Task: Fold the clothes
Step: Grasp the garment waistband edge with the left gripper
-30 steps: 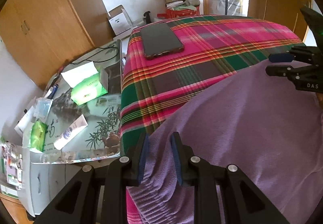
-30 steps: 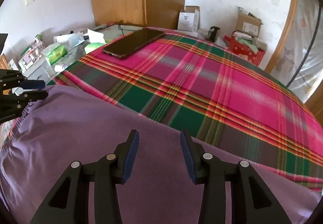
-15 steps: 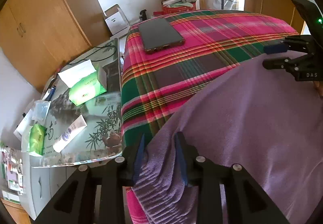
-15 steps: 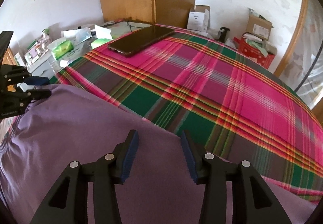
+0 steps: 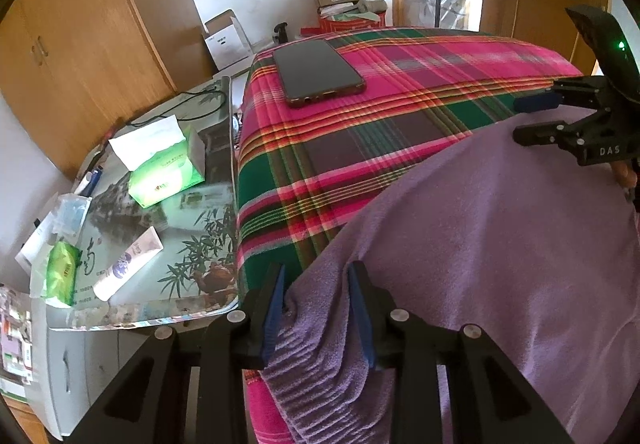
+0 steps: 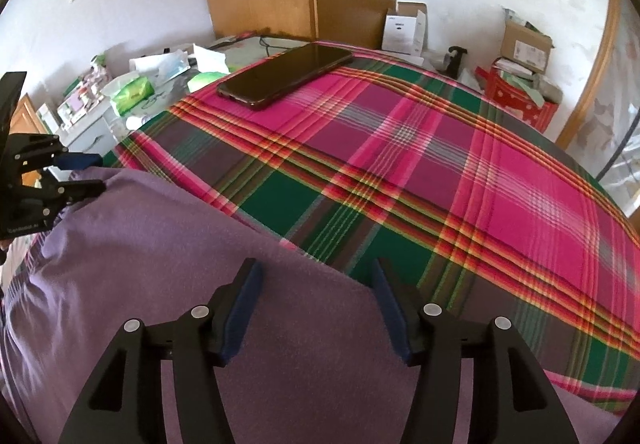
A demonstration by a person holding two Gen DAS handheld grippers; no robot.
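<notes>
Left wrist view: the left tool (image 5: 316,276) stands with its blue-padded fingers (image 5: 275,308) parted, a bunched, ribbed corner of the purple garment (image 5: 500,236) lying between them; the pads flank the cloth, but whether they press it cannot be told, and the gap remains wide. The garment spreads from this tool to the right and forward, covering the near part of the plaid-covered surface (image 5: 360,132). Ahead of the left tool, on the plaid cloth, lies a dark phone (image 5: 318,72). To its left stands a glass-topped worktop (image 5: 192,244) carrying a green tissue box (image 5: 164,172), a tube (image 5: 128,264) and a green packet (image 5: 62,272).

Right wrist view: the right tool (image 6: 316,304) is released, its fingers (image 6: 244,308) spread wide above the flat purple garment (image 6: 140,244), whose far edge runs just ahead of the fingertips. The left tool (image 6: 86,174) appears at the far left, at the garment's corner. The phone (image 6: 286,74) lies well ahead, on the plaid cloth (image 6: 440,164).
</notes>
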